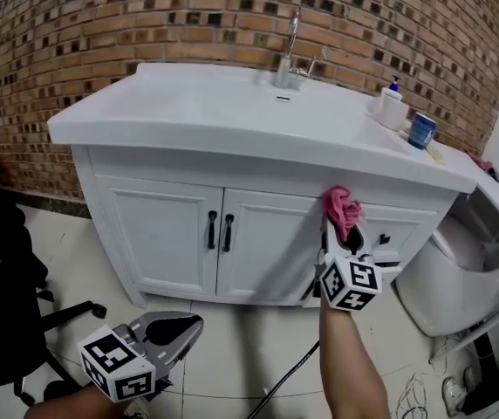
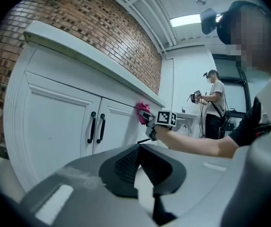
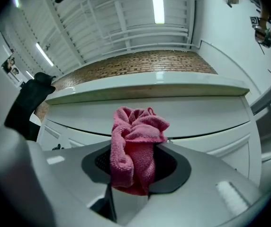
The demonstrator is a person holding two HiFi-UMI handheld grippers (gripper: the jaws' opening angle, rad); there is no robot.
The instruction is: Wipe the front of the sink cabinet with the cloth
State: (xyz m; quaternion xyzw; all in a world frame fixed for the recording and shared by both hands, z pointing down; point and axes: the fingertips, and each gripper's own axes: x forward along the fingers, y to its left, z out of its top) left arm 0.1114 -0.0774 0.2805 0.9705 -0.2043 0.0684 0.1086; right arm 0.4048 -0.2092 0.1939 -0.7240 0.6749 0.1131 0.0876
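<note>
Up at the top of the sink cabinet (image 1: 258, 251), the right gripper (image 1: 342, 225) is clamping a bunched pink cloth (image 1: 341, 206) in its jaws. In the right gripper view the cloth (image 3: 135, 145) is bulging out above the two dark pads, folded over on itself. The wad is lying against the white cabinet front just under the overhanging edge of the bench (image 1: 232, 112), to the right of the two black door handles (image 1: 219, 231); the left gripper view is showing the cloth (image 2: 143, 112) touching the panel. The left gripper (image 1: 175, 328) is hanging low over the tiled floor (image 1: 232, 347), well apart from the cabinet, its jaws closed on nothing. Each gripper is carrying a cube of black-and-white square markers, not lettering. On the bench, a chrome tap (image 1: 290, 55) is standing at the back, with a white pump bottle (image 1: 391, 107) and a blue cup (image 1: 421, 130) near the right end; the print on both is too small to read. A brick wall (image 1: 101, 16) is rising behind, and a white toilet (image 1: 472, 269) is sitting to the cabinet's right.
</note>
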